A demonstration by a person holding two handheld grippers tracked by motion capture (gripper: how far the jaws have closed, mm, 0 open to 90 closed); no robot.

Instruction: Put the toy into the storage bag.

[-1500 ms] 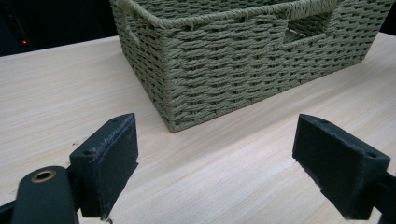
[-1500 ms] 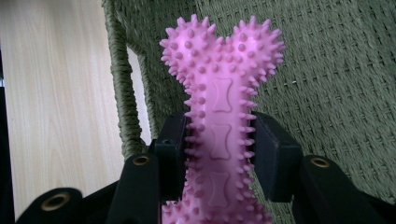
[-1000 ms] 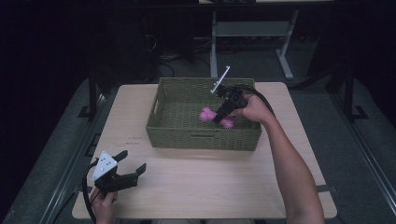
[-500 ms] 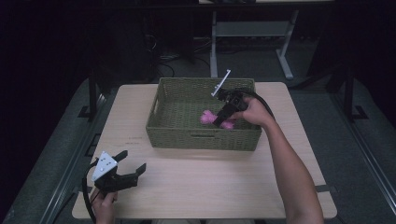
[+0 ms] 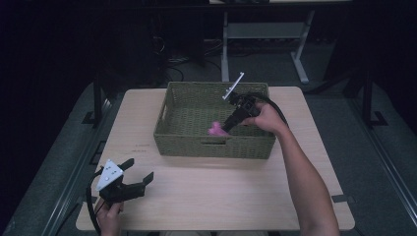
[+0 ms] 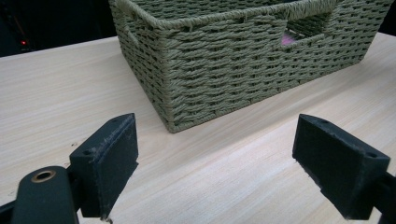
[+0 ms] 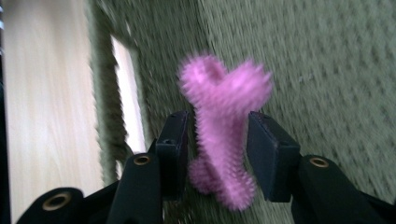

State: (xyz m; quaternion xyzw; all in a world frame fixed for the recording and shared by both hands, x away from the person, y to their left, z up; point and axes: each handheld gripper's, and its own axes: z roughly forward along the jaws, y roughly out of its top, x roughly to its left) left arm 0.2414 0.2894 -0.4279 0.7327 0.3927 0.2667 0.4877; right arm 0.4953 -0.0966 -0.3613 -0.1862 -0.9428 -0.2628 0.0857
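Toy: your right gripper clamps the pink spiky bone-shaped chew toy across its shaft, inside the woven basket, toward its 5 o'clock corner.
Handling: it looks light, soft and rubbery; the bristles should give, so expect some squirm.
Hold: keep your pads on the narrow shaft between the knobbed ends.
Left gripper: you have it standing wide apart and empty above the table, at 7 o'clock from the basket.
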